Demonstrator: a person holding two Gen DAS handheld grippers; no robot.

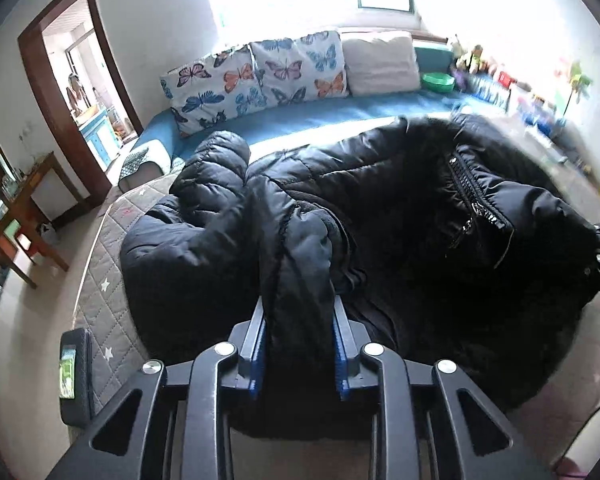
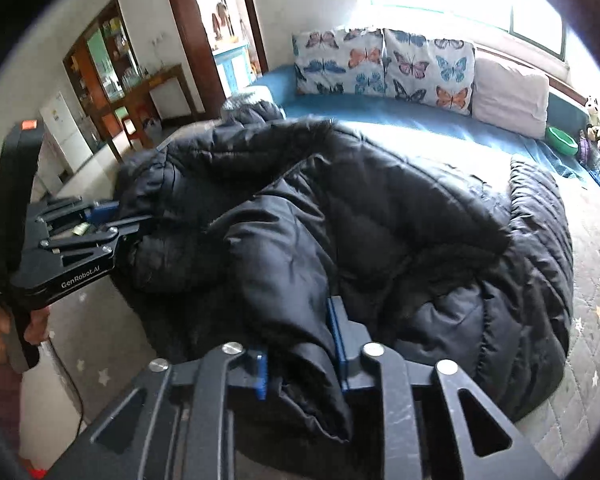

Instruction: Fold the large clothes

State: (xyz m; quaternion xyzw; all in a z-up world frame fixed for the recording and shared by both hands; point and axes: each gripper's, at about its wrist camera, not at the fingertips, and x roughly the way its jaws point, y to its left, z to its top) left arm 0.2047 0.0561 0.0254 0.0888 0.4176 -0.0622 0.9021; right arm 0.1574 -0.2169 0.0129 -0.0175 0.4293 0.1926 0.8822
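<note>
While both grippers held pinches of the black quilted puffer jacket (image 1: 380, 208), the step in hand looked like carrying the near edge over the body of the garment, and doing it well would probably call for lifting both sides at an even height, keeping the padded fabric taut between them, and laying it down flat so the bulky filling did not bunch. The left gripper (image 1: 298, 344) had its blue-padded fingers pressed against a thick fold of the jacket rising straight out from between them. The right gripper (image 2: 302, 344) likewise pinched a hanging fold, with cloth draping over its left finger. In the right wrist view the left gripper appeared at the jacket's far left edge, clamped on the fabric there. The jacket lay heaped on a grey quilted star-patterned mattress (image 1: 100, 280), spreading away ahead of both grippers, its zipper (image 1: 472, 196) showing toward the right, with a blue sofa (image 1: 300, 116) and butterfly-print cushions (image 1: 260, 72) beyond it
</note>
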